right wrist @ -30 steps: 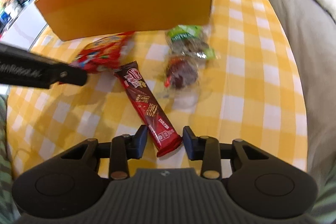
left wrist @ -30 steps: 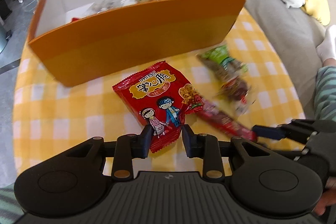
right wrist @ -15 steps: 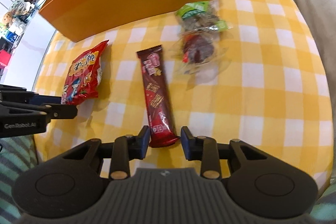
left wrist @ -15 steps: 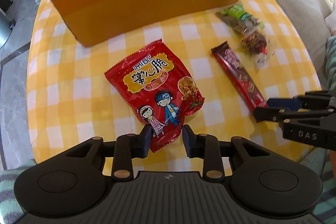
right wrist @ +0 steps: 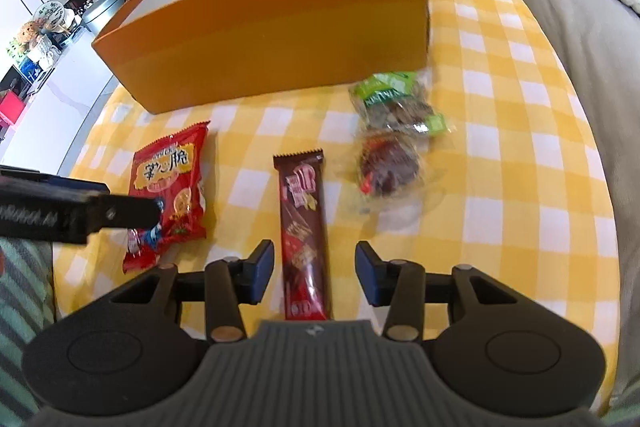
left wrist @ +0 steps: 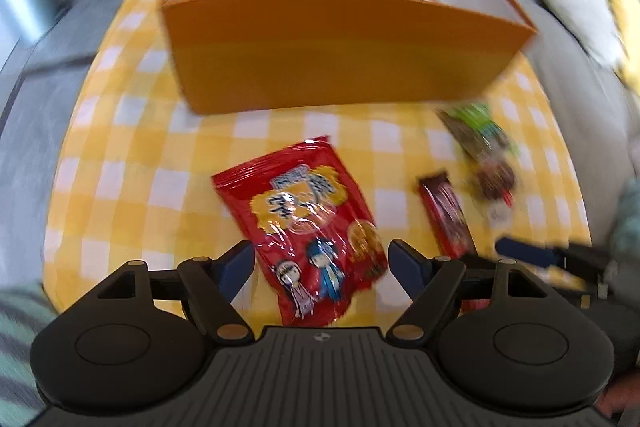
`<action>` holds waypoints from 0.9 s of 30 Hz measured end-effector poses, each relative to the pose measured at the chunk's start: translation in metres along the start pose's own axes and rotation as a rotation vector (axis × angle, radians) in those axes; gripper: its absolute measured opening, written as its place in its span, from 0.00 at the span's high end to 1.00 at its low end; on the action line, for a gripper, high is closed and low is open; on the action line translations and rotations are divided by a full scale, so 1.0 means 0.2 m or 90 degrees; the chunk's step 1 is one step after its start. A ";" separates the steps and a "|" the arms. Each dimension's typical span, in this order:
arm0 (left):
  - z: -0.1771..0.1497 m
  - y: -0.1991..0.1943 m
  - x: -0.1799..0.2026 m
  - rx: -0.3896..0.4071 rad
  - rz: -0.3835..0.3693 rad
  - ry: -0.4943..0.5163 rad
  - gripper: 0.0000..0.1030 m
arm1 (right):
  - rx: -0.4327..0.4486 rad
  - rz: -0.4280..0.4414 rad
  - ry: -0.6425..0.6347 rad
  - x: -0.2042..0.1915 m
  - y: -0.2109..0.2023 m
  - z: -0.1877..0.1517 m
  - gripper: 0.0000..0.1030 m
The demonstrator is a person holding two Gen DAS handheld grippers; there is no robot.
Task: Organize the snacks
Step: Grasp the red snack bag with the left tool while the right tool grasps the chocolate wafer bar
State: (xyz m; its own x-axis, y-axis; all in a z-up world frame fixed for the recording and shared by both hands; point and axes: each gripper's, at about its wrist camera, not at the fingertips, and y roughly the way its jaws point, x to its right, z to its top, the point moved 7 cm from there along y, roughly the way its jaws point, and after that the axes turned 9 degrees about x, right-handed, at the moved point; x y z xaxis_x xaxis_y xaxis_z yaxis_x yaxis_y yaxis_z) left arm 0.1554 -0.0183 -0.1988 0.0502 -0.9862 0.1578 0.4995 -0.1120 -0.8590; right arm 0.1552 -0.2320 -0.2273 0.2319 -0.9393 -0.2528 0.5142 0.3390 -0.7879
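Observation:
A red snack packet (left wrist: 304, 223) lies on the yellow checked tablecloth (left wrist: 132, 163); my left gripper (left wrist: 320, 261) is open with its fingers either side of the packet's near end. A dark red chocolate bar (right wrist: 303, 227) lies lengthwise between the open fingers of my right gripper (right wrist: 315, 269). The red packet also shows in the right wrist view (right wrist: 172, 183), partly behind the left gripper's finger (right wrist: 120, 213). The bar shows in the left wrist view (left wrist: 446, 215). An orange box (left wrist: 340, 55) with several snacks inside stands behind.
A green-labelled clear packet (right wrist: 394, 105) and a clear packet with a dark red snack (right wrist: 390, 169) lie right of the bar. A grey sofa (right wrist: 580, 27) with cushions borders the table's right side. The table's near edge lies just under both grippers.
Both grippers have opened from shut to wide open. The left one has tilted up and nearer, so the box interior shows again. The packet and bar lie on the cloth.

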 end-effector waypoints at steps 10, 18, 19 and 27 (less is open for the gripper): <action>0.02 0.13 -0.01 -0.017 0.063 -0.103 0.08 | 0.003 -0.010 -0.028 -0.06 0.09 0.02 0.60; -0.03 0.24 -0.02 -0.057 0.115 -0.091 0.07 | 0.009 -0.014 -0.044 -0.07 0.12 0.01 0.60; -0.03 0.24 -0.02 -0.050 0.119 -0.081 0.07 | 0.010 -0.015 -0.049 -0.07 0.12 0.01 0.60; -0.05 0.25 0.01 -0.040 0.121 -0.043 0.16 | 0.017 -0.035 -0.080 -0.09 0.12 0.00 0.69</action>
State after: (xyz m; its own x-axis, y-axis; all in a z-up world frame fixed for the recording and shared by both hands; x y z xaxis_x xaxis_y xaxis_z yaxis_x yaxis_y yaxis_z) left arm 0.1713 -0.0269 -0.2472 0.1978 -0.9800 0.0208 0.4207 0.0657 -0.9048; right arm 0.1639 -0.2075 -0.2427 0.3034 -0.9431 -0.1356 0.5508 0.2898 -0.7827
